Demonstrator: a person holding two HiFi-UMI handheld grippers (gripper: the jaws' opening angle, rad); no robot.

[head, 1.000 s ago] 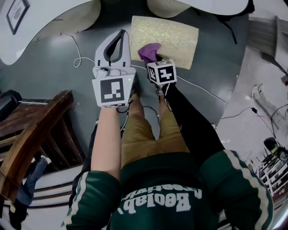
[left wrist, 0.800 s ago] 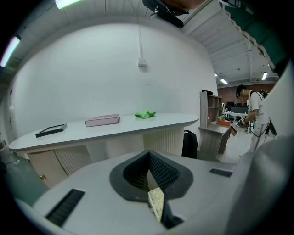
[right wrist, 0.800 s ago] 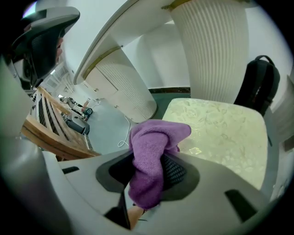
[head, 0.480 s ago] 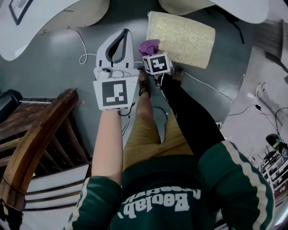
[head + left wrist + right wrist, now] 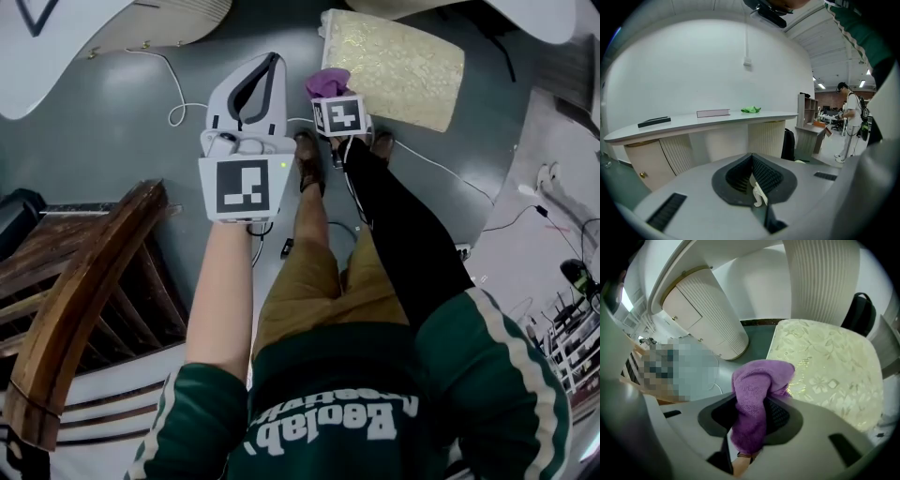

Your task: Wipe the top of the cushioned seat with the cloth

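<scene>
The cushioned seat [image 5: 394,66] has a pale gold flowered top and stands on the grey floor ahead; in the right gripper view the cushioned seat [image 5: 829,371] fills the right side. A purple cloth [image 5: 325,82] is pinched in my right gripper [image 5: 330,89], which hangs at the seat's near left edge. The purple cloth [image 5: 754,394] bunches out between the jaws there. My left gripper [image 5: 251,89] is held up to the left over bare floor, jaws together with nothing in them; the left gripper [image 5: 757,187] points at a white counter.
A curved white counter [image 5: 703,123] with ribbed panels runs along the far side. A dark wooden chair [image 5: 75,281] stands at the left. White cables [image 5: 173,103] lie on the floor. The person's legs and shoes [image 5: 307,159] stand just before the seat.
The seat has slid up and to the right in the head view. The right gripper with the cloth has stayed by the seat's near left corner. The left gripper has risen slightly.
</scene>
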